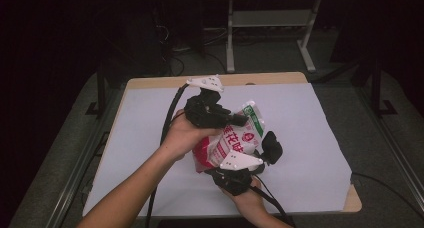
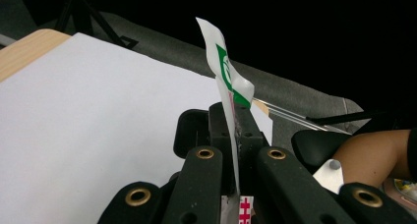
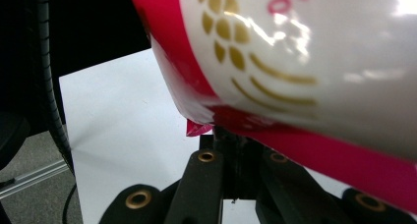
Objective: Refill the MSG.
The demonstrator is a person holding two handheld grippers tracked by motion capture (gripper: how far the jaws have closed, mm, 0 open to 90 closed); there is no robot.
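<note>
I've got a snack bag [image 1: 235, 140] held up over the middle of the counter [image 1: 310, 138], pinched between both tongs. Not much else around: counter is covered w/ a plain white sheet, wood edge showing at the far side and near-right corner. Beyond it, dark grey floor [image 1: 270, 53], a white frame on legs [image 1: 270, 33], some cables. Nothing lies on the sheet between me and the bag, so nothing in the way except my own arms and the cables trailing from each tool.

High view: left tongs [image 1: 239, 120] come in from the left at the bag's upper end, right tongs [image 1: 240, 174] sit under the lower end, grey three-cornered plate on top of each. Bag runs diagonally between them, top corner toward the far right.

Left gripper view gives what the high view can't: left tongs [image 2: 235, 135] are closed on the bag's flat sealed edge [image 2: 228, 81], which stands up thin as a blade, white w/ a green mark, tip curling over. The person's forearm [image 2: 373, 150] sits at the right.

Right gripper view: bag [image 3: 305, 62] bulges close above, glossy film, white w/ magenta band and gold wheat-ear print, glare on top. Right tongs [image 3: 231, 140] are together on the magenta bottom seam; the pinch itself is partly shadowed, but the film goes in between them.

Bag is soft, puffy, crinkly plastic; tongs are matte black w/ brass-coloured rivets.
</note>
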